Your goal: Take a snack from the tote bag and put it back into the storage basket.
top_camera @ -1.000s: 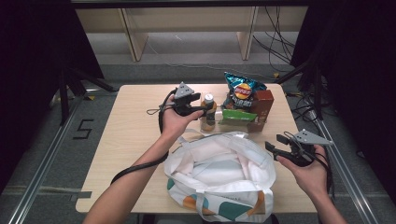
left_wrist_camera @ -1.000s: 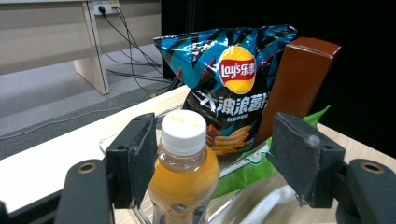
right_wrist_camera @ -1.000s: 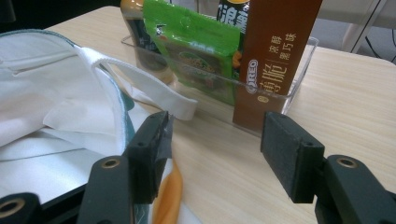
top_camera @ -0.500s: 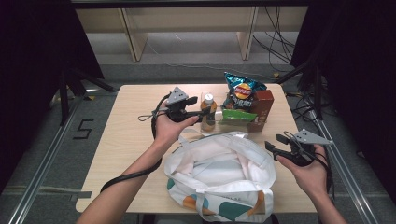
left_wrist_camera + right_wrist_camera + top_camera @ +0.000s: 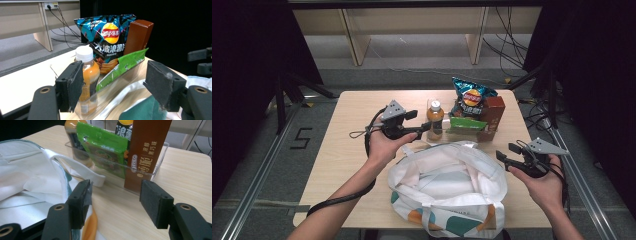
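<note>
An orange juice bottle (image 5: 435, 120) with a white cap stands at the left end of a clear tray (image 5: 157, 162). A Lay's chips bag (image 5: 471, 95), a green packet (image 5: 466, 124) and a brown Oreo box (image 5: 495, 112) share the tray. My left gripper (image 5: 422, 121) is open just left of the bottle. In the left gripper view the bottle (image 5: 87, 72) stands by the left pad, untouched, and the gripper (image 5: 117, 85) holds nothing. My right gripper (image 5: 506, 151) hovers open at the right of the white bag (image 5: 447, 185). In the right gripper view, that gripper (image 5: 115, 200) faces the Oreo box (image 5: 147, 152).
The white cloth bag (image 5: 30, 182), with green and orange patches, lies open at the table's front middle, one strap (image 5: 82, 171) reaching the tray. Bare tabletop (image 5: 342, 135) spreads at the left. Dark stands and cables surround the table.
My left gripper has drawn back to the left and toward the person, away from the bottle. The right gripper and the bag have stayed in place.
</note>
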The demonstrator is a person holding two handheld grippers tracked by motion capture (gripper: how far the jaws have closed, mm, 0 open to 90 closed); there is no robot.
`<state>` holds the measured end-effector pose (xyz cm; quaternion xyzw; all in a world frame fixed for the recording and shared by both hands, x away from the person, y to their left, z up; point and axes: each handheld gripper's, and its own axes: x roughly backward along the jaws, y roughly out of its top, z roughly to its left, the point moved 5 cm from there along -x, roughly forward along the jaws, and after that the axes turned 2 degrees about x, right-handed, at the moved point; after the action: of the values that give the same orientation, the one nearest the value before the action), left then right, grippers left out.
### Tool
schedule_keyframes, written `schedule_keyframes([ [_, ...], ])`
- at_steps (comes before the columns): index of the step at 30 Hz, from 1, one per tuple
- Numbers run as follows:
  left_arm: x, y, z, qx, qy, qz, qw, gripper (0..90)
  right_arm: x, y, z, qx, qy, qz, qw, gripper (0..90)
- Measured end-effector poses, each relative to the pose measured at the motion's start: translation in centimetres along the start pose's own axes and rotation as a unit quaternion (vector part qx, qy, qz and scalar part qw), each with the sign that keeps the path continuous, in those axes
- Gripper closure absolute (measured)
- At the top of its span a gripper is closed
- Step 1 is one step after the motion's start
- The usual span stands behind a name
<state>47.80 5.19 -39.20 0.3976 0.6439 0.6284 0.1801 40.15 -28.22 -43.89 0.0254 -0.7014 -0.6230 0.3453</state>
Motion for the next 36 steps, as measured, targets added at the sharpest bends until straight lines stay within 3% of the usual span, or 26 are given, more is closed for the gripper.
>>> schedule_keyframes([
  [4,0.7,-0.3,-0.5,-0.004,-0.006,0.0,1.0,30.1,0.1,0.0,-0.2,0.008,-0.004,0.001,1.0,43.1],
  [8,1.3,-0.5,-0.9,-0.006,-0.01,-0.001,0.9999,30.1,0.2,0.0,0.1,-0.008,-0.003,0.004,0.9999,43.1],
  [12,1.8,-0.9,-1.1,0.002,-0.016,0.002,0.9999,30.1,0.2,0.0,0.1,-0.008,-0.003,0.004,1.0,43.1],
  [18,2.6,-1.7,-1.6,-0.003,-0.019,0.004,0.9998,30.1,0.2,0.1,0.1,-0.011,-0.004,0.004,0.9999,43.1],
  [19,2.8,-1.8,-1.6,-0.005,-0.02,0.006,0.9998,30.1,0.2,0.1,0.0,0.0,-0.005,0.002,1.0,43.1],
  [32,5.2,-4.5,-2.0,-0.003,-0.019,0.018,0.9996,29.6,0.1,0.1,0.0,-0.005,-0.004,-0.004,1.0,43.0],
  [35,5.6,-5.2,-2.2,0.001,-0.022,0.021,0.9995,29.6,0.1,0.2,-0.2,0.01,-0.009,-0.004,0.9999,43.0],
  [36,5.8,-5.4,-2.3,-0.001,-0.022,0.023,0.9995,29.6,0.3,0.1,0.1,-0.012,-0.009,0.005,0.9999,43.0],
])
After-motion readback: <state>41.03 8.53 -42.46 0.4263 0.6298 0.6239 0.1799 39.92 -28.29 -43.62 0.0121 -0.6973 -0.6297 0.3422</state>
